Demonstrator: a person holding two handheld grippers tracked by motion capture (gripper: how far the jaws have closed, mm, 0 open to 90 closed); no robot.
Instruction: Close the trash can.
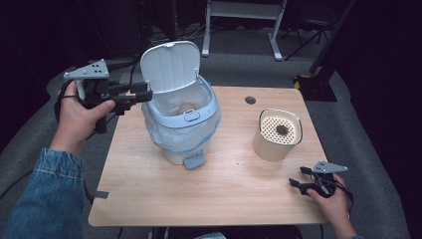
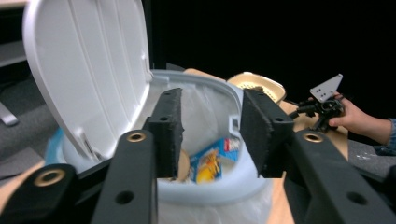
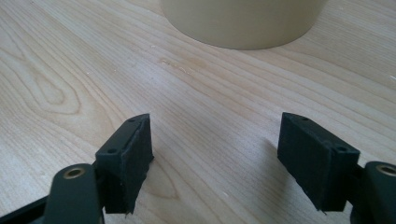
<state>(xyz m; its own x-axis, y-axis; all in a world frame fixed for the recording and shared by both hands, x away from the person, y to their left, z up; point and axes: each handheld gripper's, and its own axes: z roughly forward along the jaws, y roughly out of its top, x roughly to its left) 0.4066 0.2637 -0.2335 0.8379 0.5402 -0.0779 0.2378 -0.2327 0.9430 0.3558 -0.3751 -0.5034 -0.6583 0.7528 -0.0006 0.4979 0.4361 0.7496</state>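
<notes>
A white and pale-blue pedal bin (image 1: 181, 132) with a plastic liner stands on the wooden table (image 1: 224, 199), its lid (image 1: 169, 64) swung up. My left gripper (image 1: 145, 94) hovers at the bin's left rim beside the lid. In the left gripper view the left gripper (image 2: 212, 109) is open above the bin mouth with nothing between its pads; a blue and yellow packet (image 2: 212, 161) lies inside. My right gripper (image 1: 297, 177) rests low at the table's front right, open. In its own view the right gripper (image 3: 215, 140) frames bare wood before a beige container (image 3: 243, 23).
The beige container (image 1: 276, 142) at the right holds a perforated insert with a dark bit (image 1: 281, 129) on it. A cable hole (image 1: 250, 100) sits at the table's far edge. The bin's foot pedal (image 1: 194, 161) juts forward. A white desk frame (image 1: 239, 15) stands behind.
</notes>
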